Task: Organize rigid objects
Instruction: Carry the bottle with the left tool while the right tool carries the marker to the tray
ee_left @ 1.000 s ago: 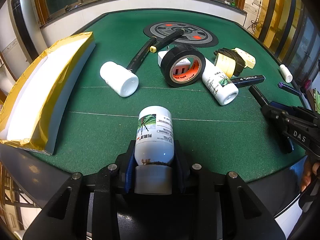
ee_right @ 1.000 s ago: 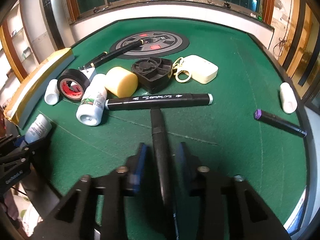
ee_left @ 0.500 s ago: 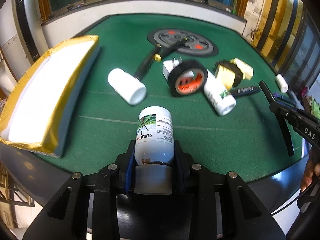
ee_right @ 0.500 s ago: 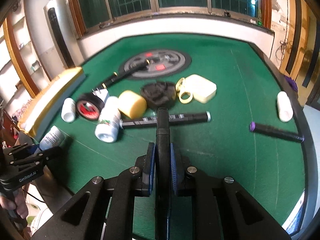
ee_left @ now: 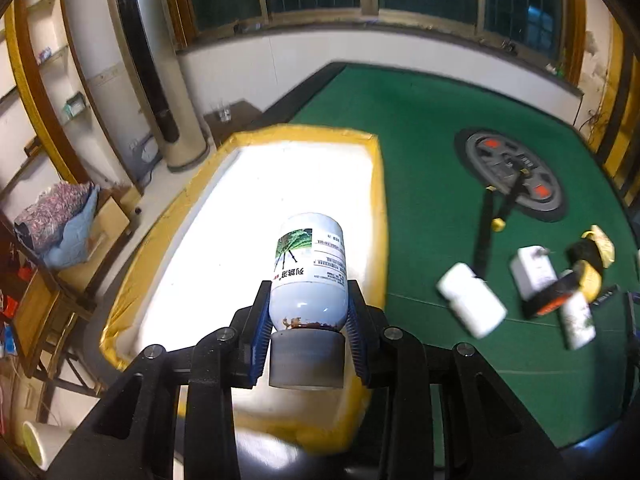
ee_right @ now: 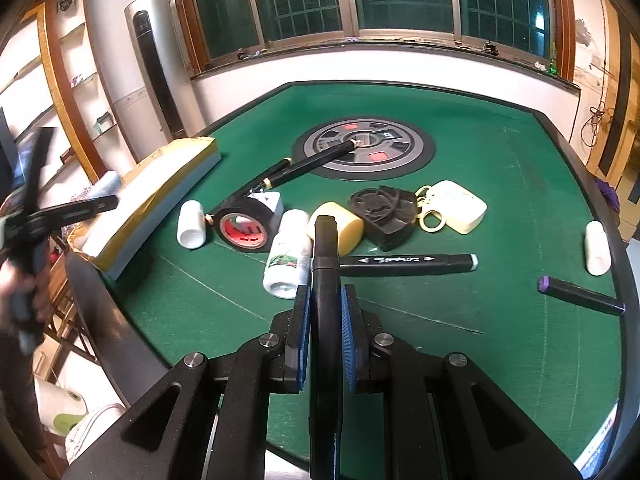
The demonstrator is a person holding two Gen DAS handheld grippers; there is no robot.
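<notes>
Bottle (ee_left: 308, 276) fills the middle of the left wrist view: a white labelled one with a grey cap, gripped near the cap end by the left tool (ee_left: 307, 330), whose blue pads press on both its sides. It hangs above a white foam tray (ee_left: 256, 216) wrapped in yellow tape, which lies at the near left edge of the green surface (ee_left: 432, 160). Off to the right, blurred, lie a plain white bottle (ee_left: 472, 306), a second labelled bottle (ee_left: 578, 322) and a roll of black tape (ee_left: 554, 298), with a round grey disc (ee_left: 514, 174) set into the felt further back.

From the right wrist view, the right tool (ee_right: 325, 320) is closed tight on a black marker (ee_right: 326, 280), which runs straight out between the blue pads and is lifted clear of the felt. Beyond its tip sit a yellow cylinder (ee_right: 340, 226) and a black fan housing (ee_right: 382, 210), touching each other, with a cream case (ee_right: 460, 206) just beside them. Another black marker (ee_right: 408, 264) lies crosswise on the felt, a purple-capped marker (ee_right: 580, 294) and a small white bottle (ee_right: 598, 248) lie well apart at the right. At far left, blurred, a person's hand (ee_right: 24, 292) holds the other tool over the tray's end.
</notes>
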